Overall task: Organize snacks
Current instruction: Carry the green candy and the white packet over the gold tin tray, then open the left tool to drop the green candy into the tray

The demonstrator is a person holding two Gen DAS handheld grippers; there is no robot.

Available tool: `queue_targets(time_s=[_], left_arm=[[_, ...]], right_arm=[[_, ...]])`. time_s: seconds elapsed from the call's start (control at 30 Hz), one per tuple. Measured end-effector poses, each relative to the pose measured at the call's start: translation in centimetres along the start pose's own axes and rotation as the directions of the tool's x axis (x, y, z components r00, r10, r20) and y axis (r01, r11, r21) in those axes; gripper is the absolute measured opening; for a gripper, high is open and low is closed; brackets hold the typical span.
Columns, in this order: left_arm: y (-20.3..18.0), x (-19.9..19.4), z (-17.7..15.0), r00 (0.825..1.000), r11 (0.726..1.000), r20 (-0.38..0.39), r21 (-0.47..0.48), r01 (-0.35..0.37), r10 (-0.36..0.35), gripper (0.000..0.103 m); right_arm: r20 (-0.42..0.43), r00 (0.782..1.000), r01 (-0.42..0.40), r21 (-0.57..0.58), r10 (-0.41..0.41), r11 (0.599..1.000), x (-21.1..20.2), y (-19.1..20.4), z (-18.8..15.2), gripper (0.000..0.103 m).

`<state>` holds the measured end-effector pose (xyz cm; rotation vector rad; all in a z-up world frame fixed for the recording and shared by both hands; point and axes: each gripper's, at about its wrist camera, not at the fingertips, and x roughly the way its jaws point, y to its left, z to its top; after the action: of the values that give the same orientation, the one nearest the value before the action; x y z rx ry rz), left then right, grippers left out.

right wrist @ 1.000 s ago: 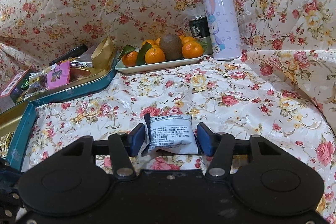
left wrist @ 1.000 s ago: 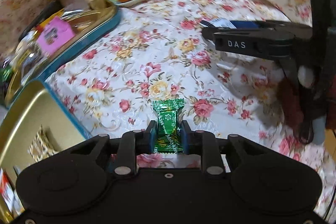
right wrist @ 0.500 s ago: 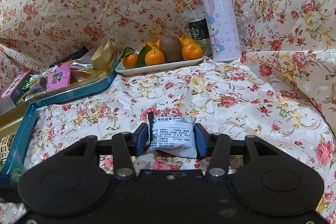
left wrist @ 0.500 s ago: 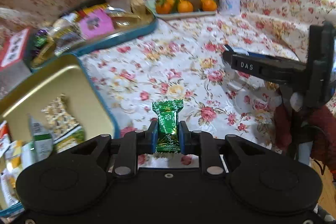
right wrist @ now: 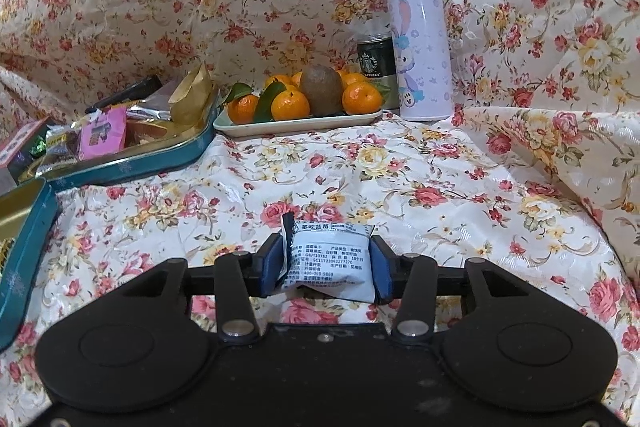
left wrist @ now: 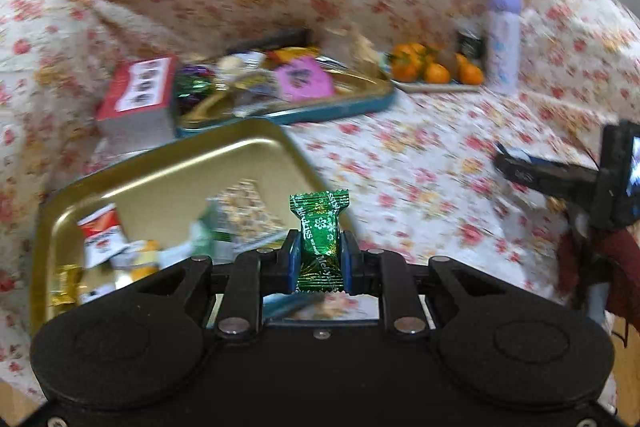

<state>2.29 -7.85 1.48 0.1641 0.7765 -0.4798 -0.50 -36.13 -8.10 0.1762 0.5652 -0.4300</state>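
the left gripper (left wrist: 319,263) pinched a green candy (left wrist: 320,241) upright between its blue pads, the wrapper's frilled top standing above the fingertips; its jaws had just been closing, with the candy between them and both pads pressed against the wrapper; the candy was off the cloth, in front of the near right corner of a gold tin (left wrist: 132,183) with a teal outer wall; inside that tin lay several small packets, among them a red and white one (left wrist: 100,235) at the near left and a patterned one (left wrist: 248,211) nearer the candy, all blurred; farther off sat a second tin (left wrist: 360,103), heaped with wrapped snacks including a pink packet (left wrist: 306,83); a red and white box (left wrist: 140,99) stood at its left end.

the right gripper (right wrist: 326,267) pinched a white packet (right wrist: 328,263) printed with dark text, its jaws having just been closing on it; both pads touched the packet's sides and the packet was creased at its left edge; it hung just above the flowered cloth (right wrist: 420,171).

far across the cloth a pale tray (right wrist: 300,125) held oranges (right wrist: 290,105) with green leaves and one brown fruit (right wrist: 322,91); right of the tray stood a dark can (right wrist: 376,61) and, beside it, an upright lilac bottle (right wrist: 420,43) with a cartoon rabbit on it; in the left wrist view the right gripper showed at the far right, blurred.
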Motion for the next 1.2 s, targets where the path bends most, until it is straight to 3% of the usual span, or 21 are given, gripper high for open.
queue_targets(time_s=[0.3, 0.53, 0.7, 0.93, 1.07, 1.2], left_arm=[[6.4, -0.1, 0.5, 0.995, 0.981, -0.003, -0.167, -0.101, 0.102, 0.027], [8.1, 0.1, 0.7, 0.986, 0.969, -0.021, -0.185, -0.167, 0.166, 0.027], [9.0, 0.0, 1.2, 0.987, 0.963, -0.023, -0.219, -0.158, 0.157, 0.027], [9.3, 0.4, 1.5, 0.988, 0.959, -0.035, -0.238, -0.153, 0.149, 0.027], [9.7, 0.6, 1.6, 0.988, 0.956, -0.043, -0.248, -0.156, 0.150, 0.027], [10.5, 0.6, 2.3, 0.988, 0.952, -0.042, -0.264, -0.154, 0.148, 0.027]], right_arm=[[-0.012, 0.998, 0.059, -0.093, -0.061, 0.994, 0.2, 1.5, 0.2, 0.049], [-0.015, 0.993, 0.113, -0.164, -0.117, 0.980, 0.2, 3.0, 0.2, 0.049], [-0.043, 0.991, 0.116, -0.151, -0.124, 0.982, -0.3, 3.5, 0.6, 0.048], [-0.028, 0.999, 0.026, -0.167, -0.031, 0.986, -3.2, 6.6, 1.4, 0.048], [-0.014, 0.995, -0.096, -0.153, 0.094, 0.984, -5.2, 9.6, 3.0, 0.048], [-0.008, 0.975, -0.220, -0.152, 0.221, 0.964, -6.7, 13.0, 4.8, 0.048]])
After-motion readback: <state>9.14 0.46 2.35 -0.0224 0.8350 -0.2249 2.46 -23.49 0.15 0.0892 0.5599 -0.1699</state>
